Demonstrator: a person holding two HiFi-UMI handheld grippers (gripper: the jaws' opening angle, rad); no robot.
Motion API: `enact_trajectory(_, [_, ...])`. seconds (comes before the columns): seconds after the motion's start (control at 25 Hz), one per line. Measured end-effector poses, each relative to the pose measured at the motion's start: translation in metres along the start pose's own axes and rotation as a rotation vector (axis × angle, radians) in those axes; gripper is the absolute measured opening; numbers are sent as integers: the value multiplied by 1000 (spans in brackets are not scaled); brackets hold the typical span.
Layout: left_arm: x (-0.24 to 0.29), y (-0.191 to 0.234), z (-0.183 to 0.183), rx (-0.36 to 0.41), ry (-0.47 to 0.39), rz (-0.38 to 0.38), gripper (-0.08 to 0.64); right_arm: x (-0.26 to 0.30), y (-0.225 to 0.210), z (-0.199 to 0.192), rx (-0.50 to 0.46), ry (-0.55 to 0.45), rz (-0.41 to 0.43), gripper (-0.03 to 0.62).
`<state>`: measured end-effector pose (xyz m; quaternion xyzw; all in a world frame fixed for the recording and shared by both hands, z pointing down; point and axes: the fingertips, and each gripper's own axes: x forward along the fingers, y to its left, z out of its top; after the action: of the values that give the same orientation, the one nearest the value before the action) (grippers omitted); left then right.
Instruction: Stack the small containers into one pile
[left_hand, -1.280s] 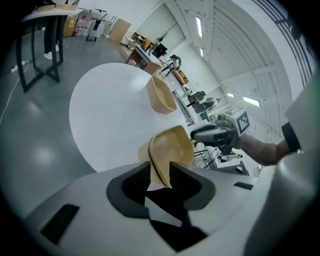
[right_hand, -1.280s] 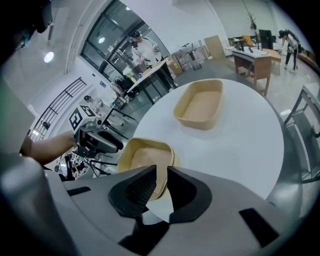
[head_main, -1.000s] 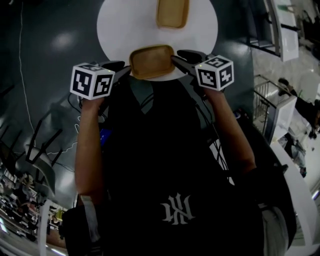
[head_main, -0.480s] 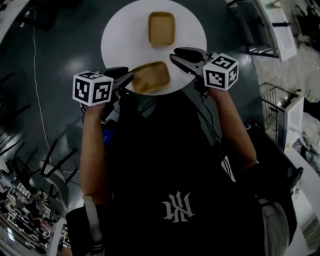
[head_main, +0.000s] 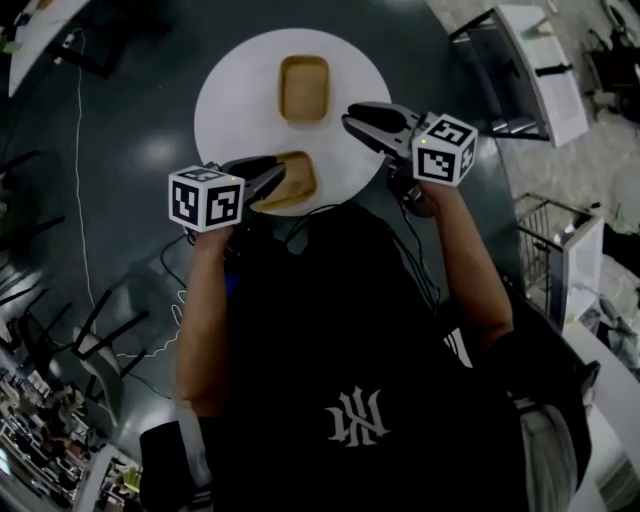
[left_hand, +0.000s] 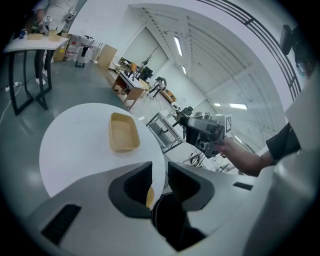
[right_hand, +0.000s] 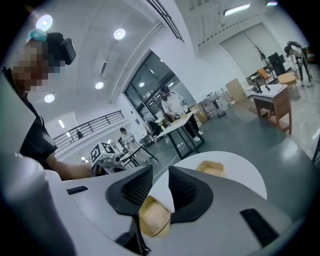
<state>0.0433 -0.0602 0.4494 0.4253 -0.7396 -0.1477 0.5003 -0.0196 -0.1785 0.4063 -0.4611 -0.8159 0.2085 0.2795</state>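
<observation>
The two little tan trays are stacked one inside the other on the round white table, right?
Not quite. Both tan trays are on the round white table, but they are not stacked. The far tray and the near tray lie apart, with bare table between them. The head view shows it.

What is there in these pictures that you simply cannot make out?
- Near container: in the head view its left end lies under the left gripper; the left gripper view shows only a sliver behind the jaws, which have just been closing on nothing.
- Table's base: head view, hidden under the white tabletop.
- Items on the far table: left gripper view, too small.
</observation>
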Motion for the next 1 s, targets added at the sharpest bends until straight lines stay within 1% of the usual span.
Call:
enact_trajectory(0.08, [12,-12,0,-31,-34,-4,101,-8,-7,2,-8,23,-1,120])
enact_trajectory(0.16, [21,-21,-2,-59,-60,-8,101,-15,-9,5,-34,52,1,120])
enact_trajectory(0.32, [26,-33,-6,-87,-76,-29,101,-16,0,13,-88,77,11,120])
enact_trajectory(0.52, [22,-43,0,-66,-123,-30,96,-16,12,25,-115,72,21,120])
enact_trajectory(0.6, [17,-45,4,-61,-153,-34,90,-15,18,31,-136,63,9,120])
enact_trajectory(0.72, [7,-53,5,-72,-190,-77,89,-15,26,41,-174,46,-29,120])
enact_trajectory(0.88, [-17,-60,-5,-64,-222,-99,89,-4,52,36,-195,55,-23,120])
enact_trajectory(1.0, [-32,-62,-3,-66,-280,-120,89,1,67,33,-198,46,-33,120])
